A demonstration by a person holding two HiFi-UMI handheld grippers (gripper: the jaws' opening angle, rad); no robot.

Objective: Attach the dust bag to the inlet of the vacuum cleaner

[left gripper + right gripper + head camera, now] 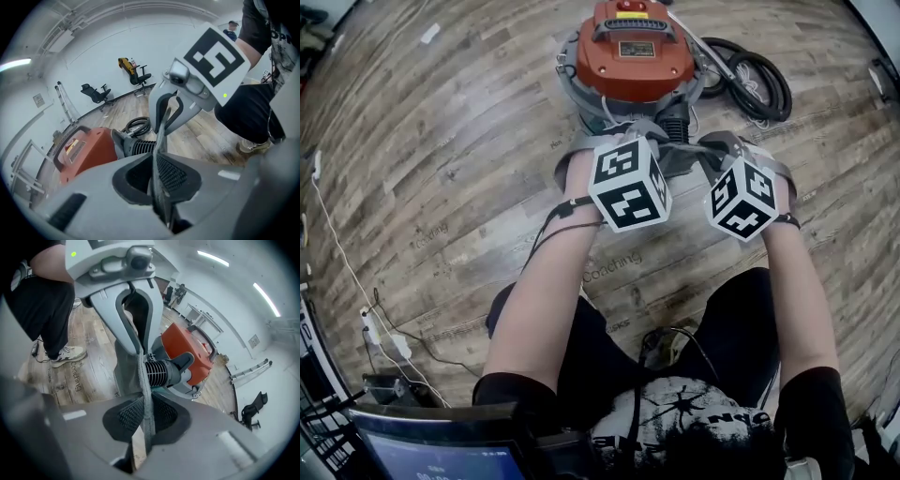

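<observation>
The orange vacuum cleaner (633, 56) stands on the wooden floor, its black ribbed inlet (675, 122) facing me. A flat grey dust bag (680, 157) hangs just in front of the inlet, stretched between both grippers. My left gripper (645, 139) is shut on one edge of it and my right gripper (712, 150) on the opposite edge. In the left gripper view, the bag (161, 136) runs edge-on from the left gripper (157, 180) to the right gripper (168, 108), with the inlet (140, 146) behind it. In the right gripper view, the bag (126, 366) hangs beside the inlet (161, 372), pinched by the right gripper (146, 418).
A coiled black hose (750, 80) lies right of the vacuum. A white power strip (380, 333) and cables sit on the floor at the left, with a screen (431, 455) at the lower left. Office chairs (96, 91) stand along the far wall.
</observation>
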